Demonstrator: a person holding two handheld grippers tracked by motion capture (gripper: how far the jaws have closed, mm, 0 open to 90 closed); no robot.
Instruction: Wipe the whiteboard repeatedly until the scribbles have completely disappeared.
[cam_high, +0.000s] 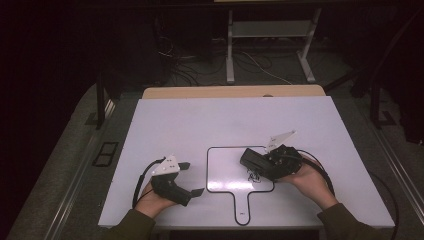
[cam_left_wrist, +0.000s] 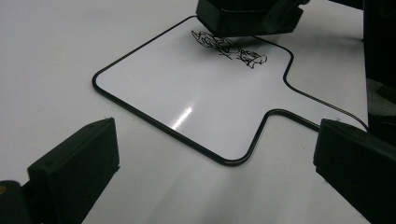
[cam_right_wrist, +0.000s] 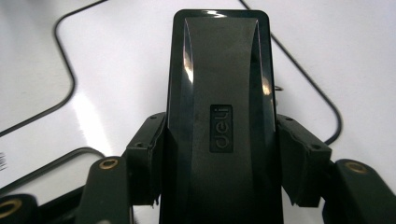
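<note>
The right gripper (cam_high: 257, 161) pinches a black oblong plastic whiteboard eraser (cam_right_wrist: 218, 112) between its two fingers (cam_right_wrist: 147, 154), one pad pressed against each long side, the eraser's far end jutting well past the fingertips. It sits over the small paddle-shaped whiteboard with a black rim (cam_high: 220, 172), right by the black scribble (cam_left_wrist: 229, 48) on the board's right part. The left gripper (cam_high: 192, 178) rests on the white table (cam_high: 200, 120) left of the board, fingers spread and holding nothing.

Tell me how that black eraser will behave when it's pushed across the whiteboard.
The eraser looks like a stiff plastic block, so it likely won't flex. Its glossy sides may be slippery, though the right gripper clamps both. Flat and boxy, it should slide on the whiteboard rather than roll.
</note>
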